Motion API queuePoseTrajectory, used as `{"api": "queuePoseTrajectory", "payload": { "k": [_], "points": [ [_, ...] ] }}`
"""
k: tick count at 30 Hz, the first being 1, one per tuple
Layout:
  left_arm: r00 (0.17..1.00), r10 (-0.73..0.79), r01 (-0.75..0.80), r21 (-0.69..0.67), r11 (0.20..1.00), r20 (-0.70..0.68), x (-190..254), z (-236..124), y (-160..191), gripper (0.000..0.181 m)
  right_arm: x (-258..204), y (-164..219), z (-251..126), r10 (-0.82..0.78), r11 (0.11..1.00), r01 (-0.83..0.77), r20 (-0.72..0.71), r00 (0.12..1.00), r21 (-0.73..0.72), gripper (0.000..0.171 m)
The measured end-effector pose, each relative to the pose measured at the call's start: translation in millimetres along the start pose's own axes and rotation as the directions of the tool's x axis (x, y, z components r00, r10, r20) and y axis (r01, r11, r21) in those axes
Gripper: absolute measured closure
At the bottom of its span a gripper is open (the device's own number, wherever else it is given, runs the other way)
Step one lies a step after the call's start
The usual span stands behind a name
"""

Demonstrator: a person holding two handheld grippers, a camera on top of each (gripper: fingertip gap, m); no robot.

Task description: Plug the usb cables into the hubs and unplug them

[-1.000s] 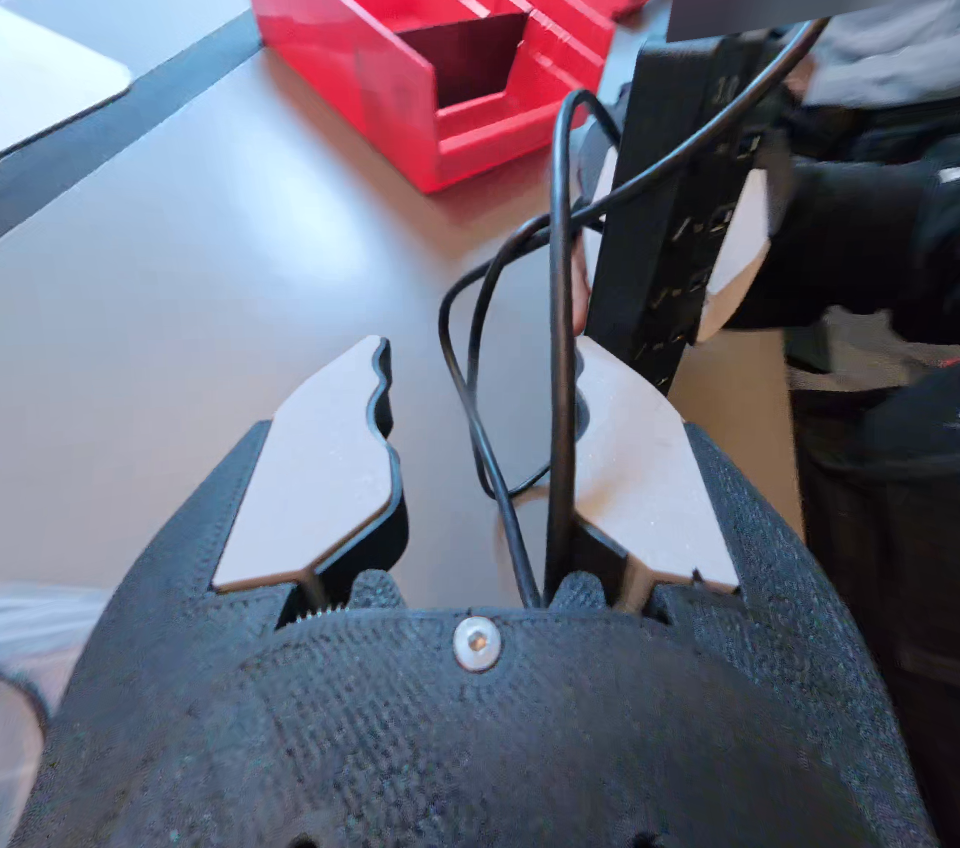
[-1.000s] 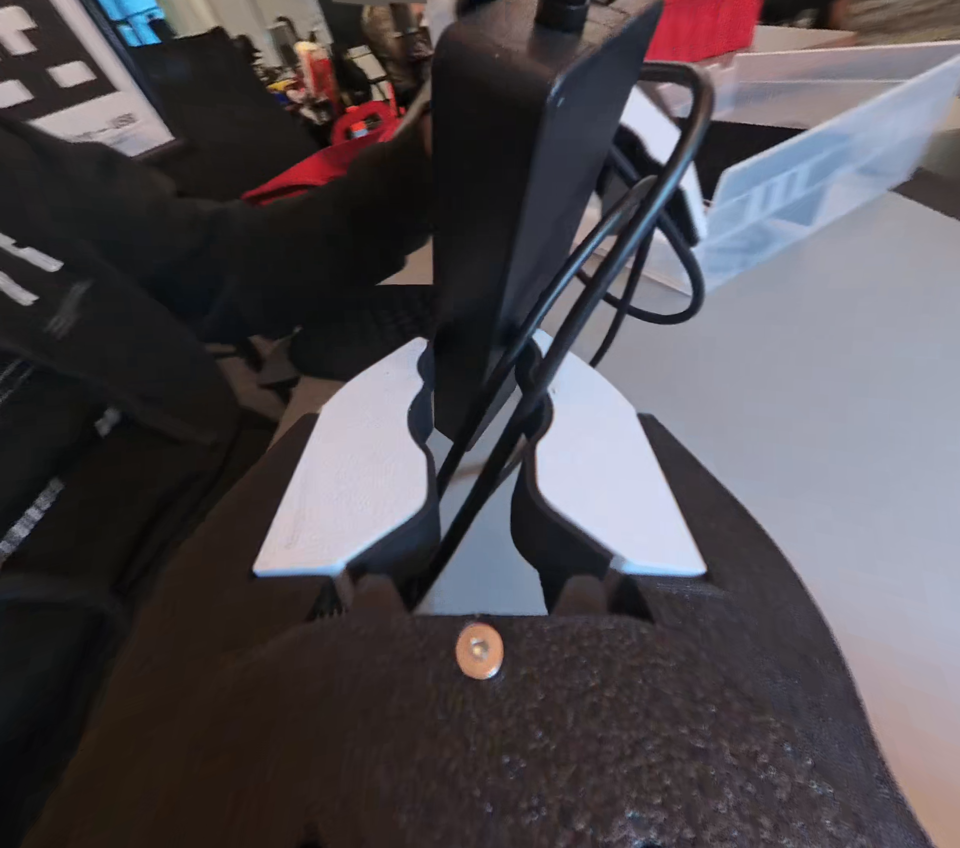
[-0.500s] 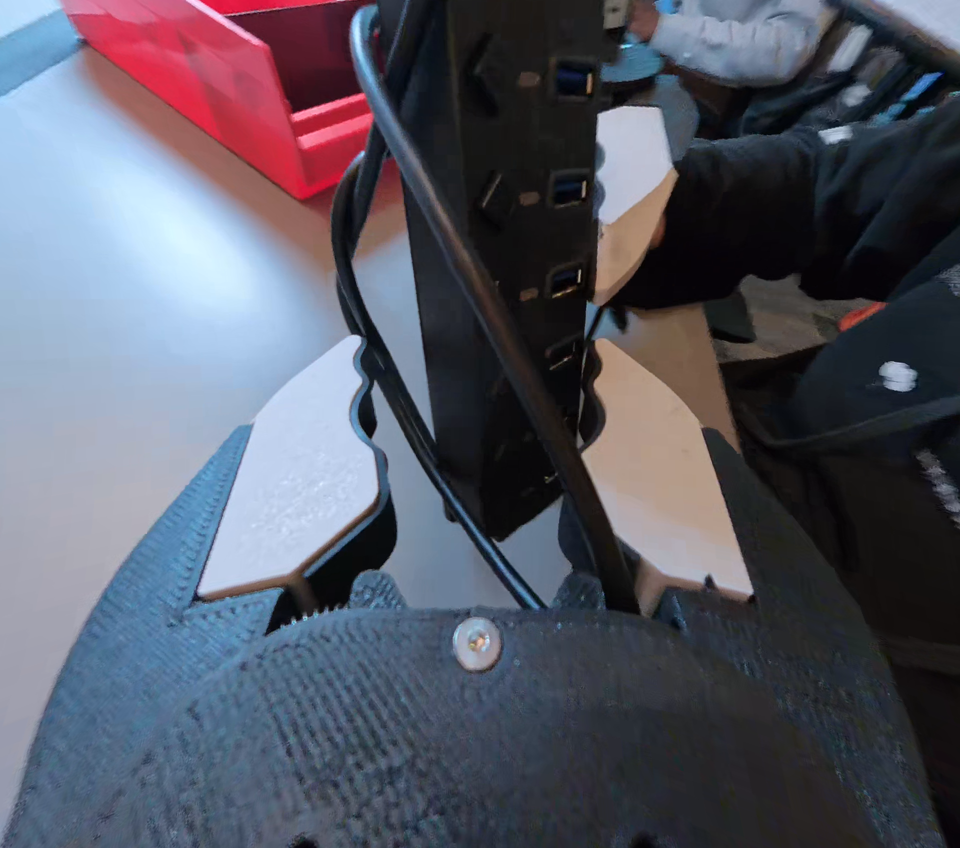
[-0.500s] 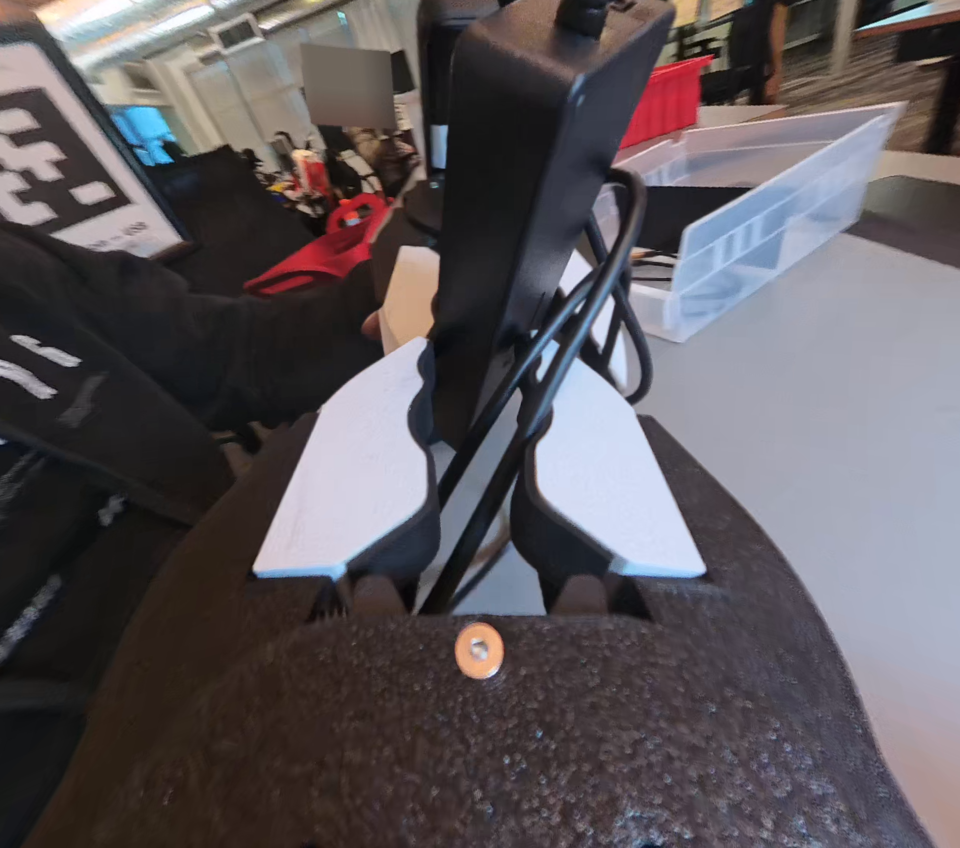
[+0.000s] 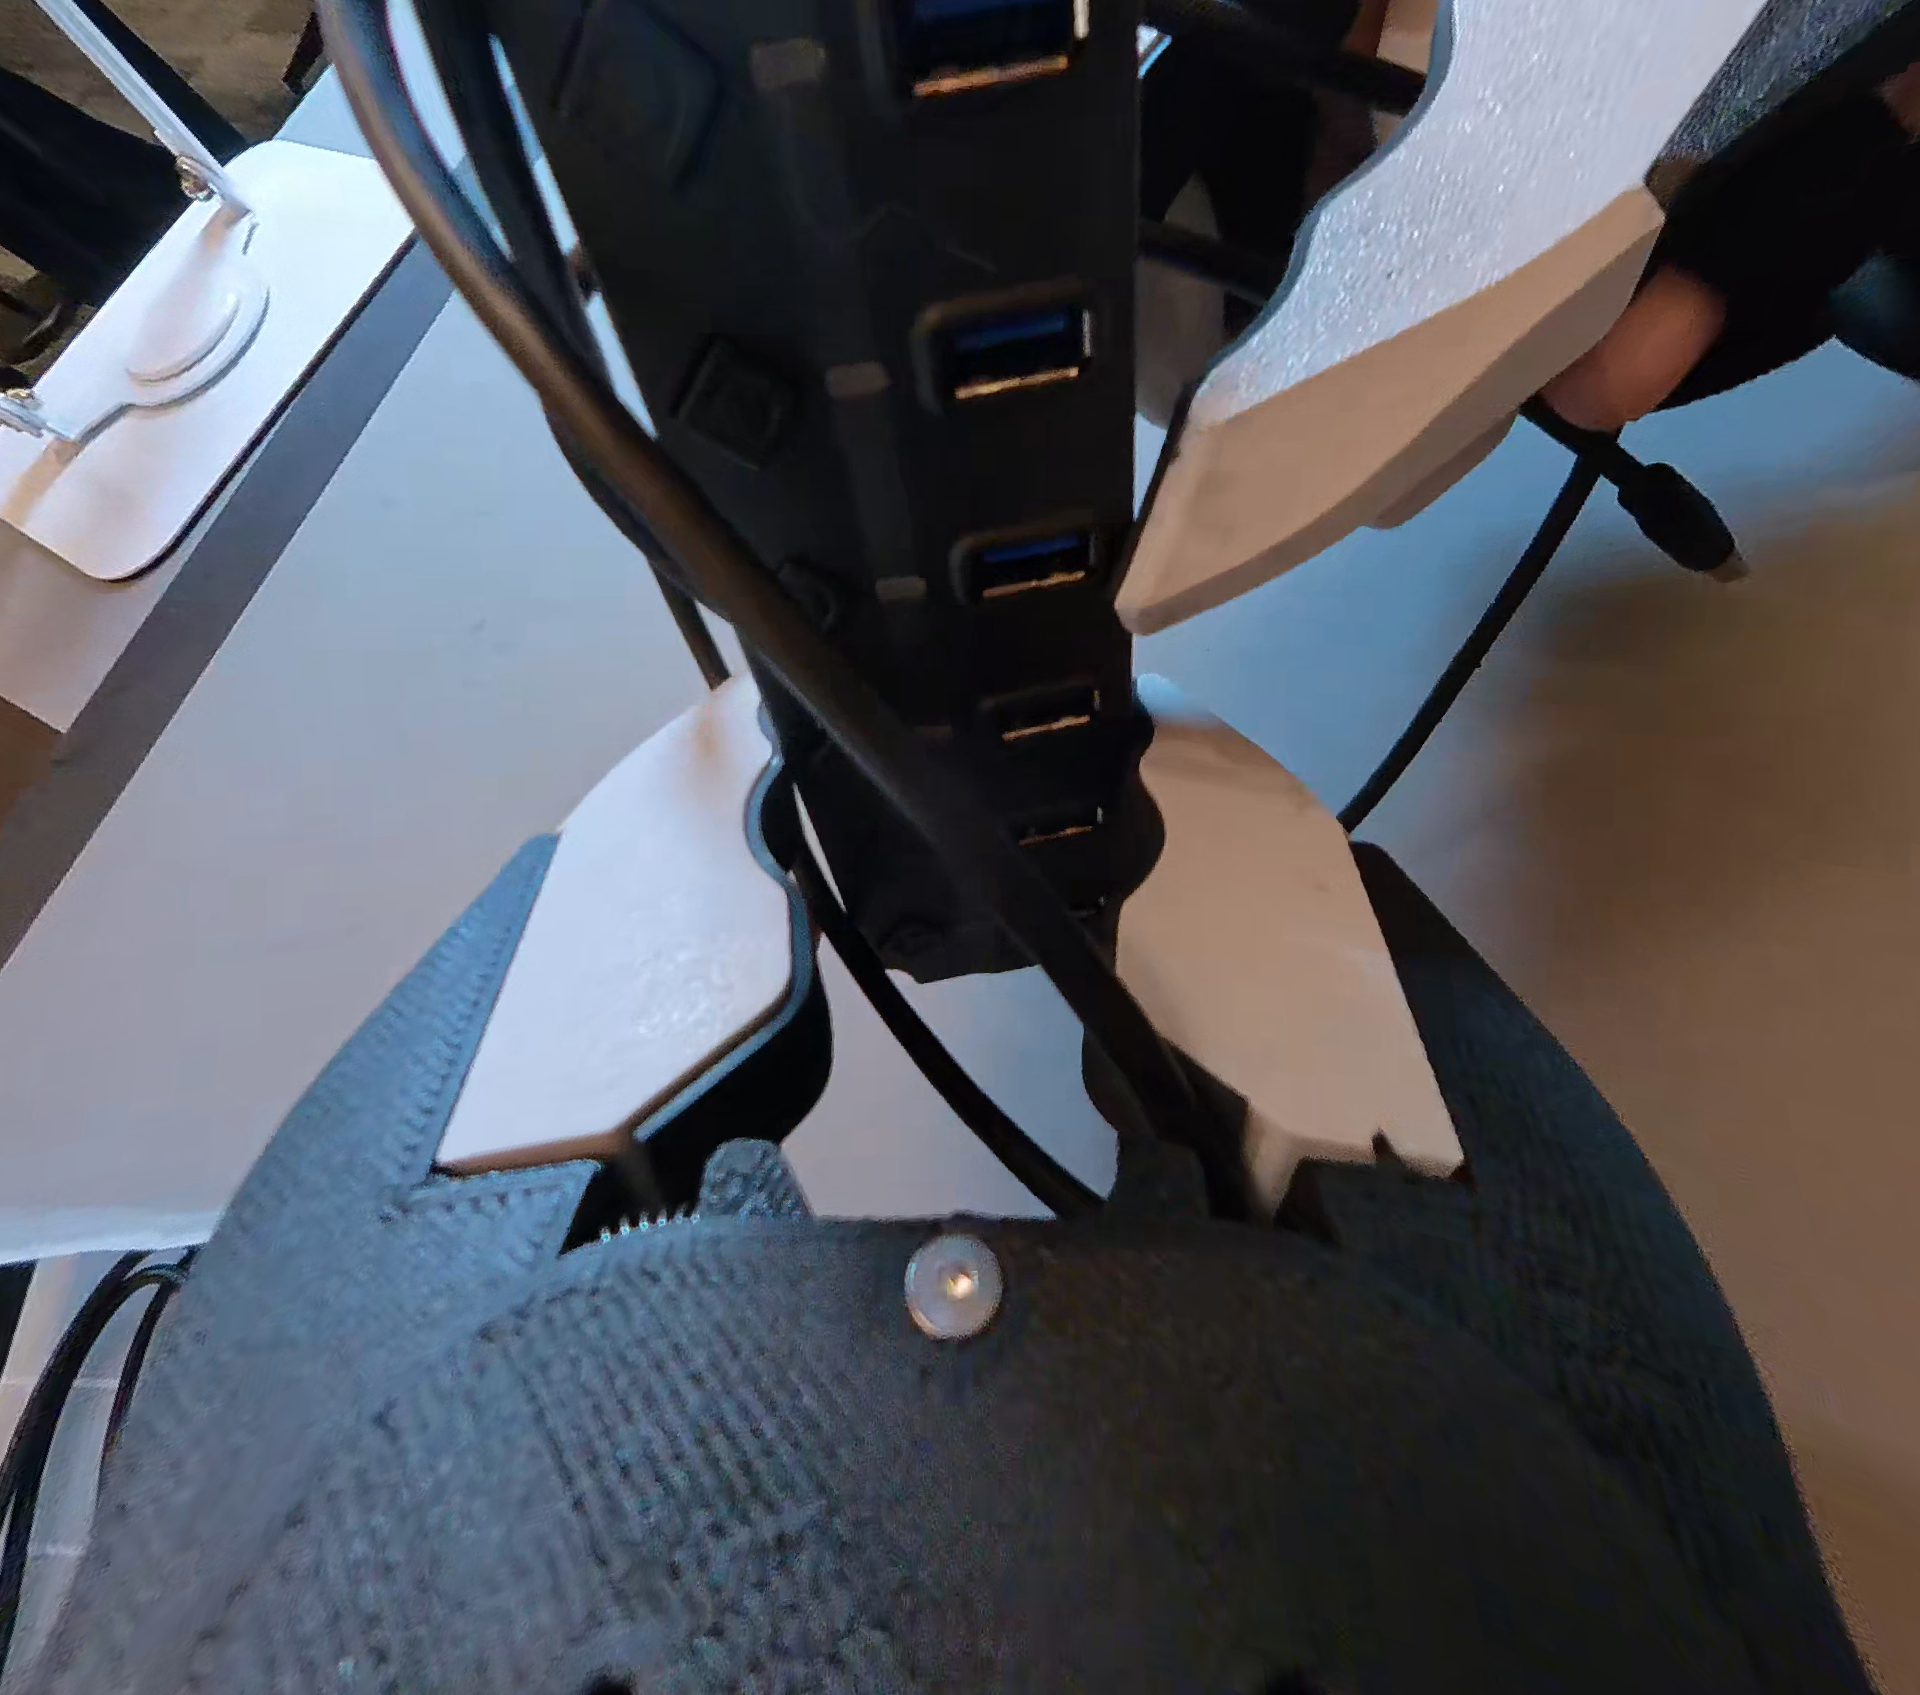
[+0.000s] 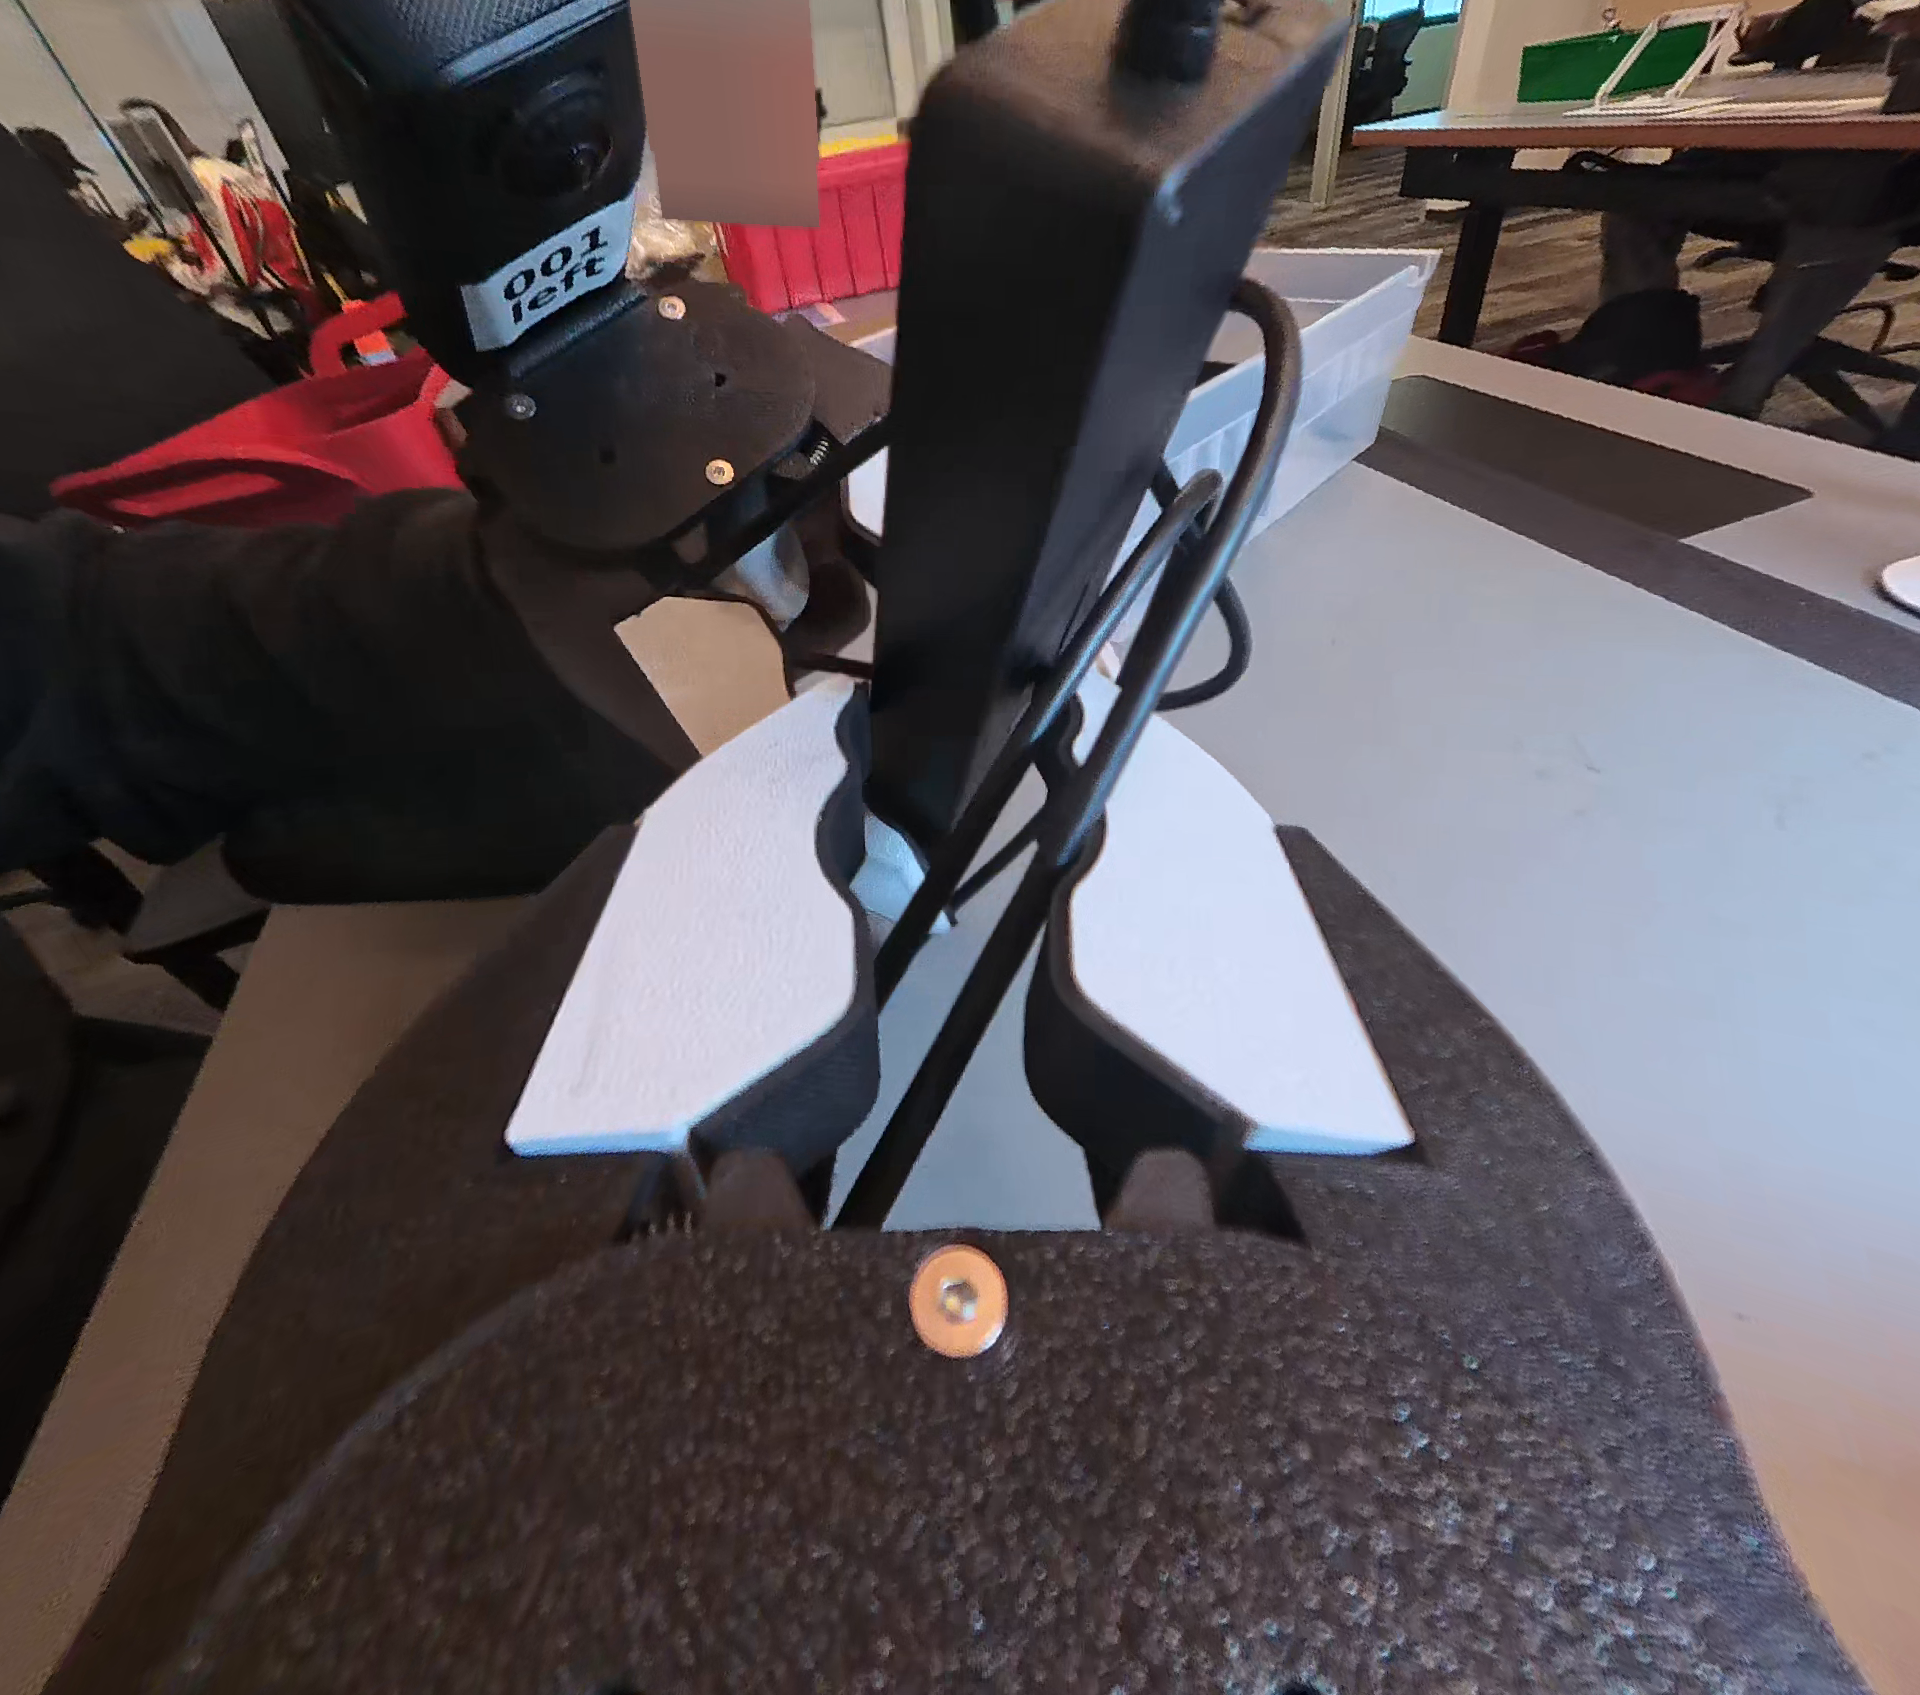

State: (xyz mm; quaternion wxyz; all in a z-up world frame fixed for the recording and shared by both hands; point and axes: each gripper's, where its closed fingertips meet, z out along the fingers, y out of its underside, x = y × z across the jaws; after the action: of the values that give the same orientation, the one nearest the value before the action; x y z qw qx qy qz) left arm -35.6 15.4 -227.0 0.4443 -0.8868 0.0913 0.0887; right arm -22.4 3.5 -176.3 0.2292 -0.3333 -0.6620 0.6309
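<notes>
Currently handing off: both grippers pinch the hub (image 5: 862, 398), held upright.
Left gripper (image 5: 951, 798) clamps the bottom end, right gripper (image 6: 961, 798) grips it too; ports empty, loose cable (image 5: 665, 440) draped across. Next: right lets go, fetches plug (image 5: 1678, 518).

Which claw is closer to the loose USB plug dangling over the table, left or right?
Right. The right claw sits just beside the plug; the left claw grips the hub at its lower end, farther from it.
</notes>
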Motion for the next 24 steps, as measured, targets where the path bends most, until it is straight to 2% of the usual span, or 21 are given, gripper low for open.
{"api": "queuePoseTrajectory", "payload": {
  "k": [7,17,21,24],
  "points": [
    [0.997,-0.017,0.019,0.021,1.0,-0.072,4,-5,0,0.123,1,2,-7,-0.069,0.994,0.071,0.026,0.997,-0.08,0.133],
    [0.959,-0.091,0.124,0.108,0.986,-0.27,12,-19,-9,0.123,4,-4,-35,-0.141,0.977,0.158,0.123,0.982,-0.141,0.12],
    [0.896,-0.091,0.194,0.199,0.961,-0.434,21,-38,-21,0.123,2,-23,-53,-0.096,0.992,0.109,0.185,0.978,-0.064,0.117],
    [0.818,-0.023,0.198,0.243,0.95,-0.574,36,-57,-23,0.123,0,-41,-68,-0.091,0.995,0.097,0.23,0.969,-0.017,0.104]
  ]
}}
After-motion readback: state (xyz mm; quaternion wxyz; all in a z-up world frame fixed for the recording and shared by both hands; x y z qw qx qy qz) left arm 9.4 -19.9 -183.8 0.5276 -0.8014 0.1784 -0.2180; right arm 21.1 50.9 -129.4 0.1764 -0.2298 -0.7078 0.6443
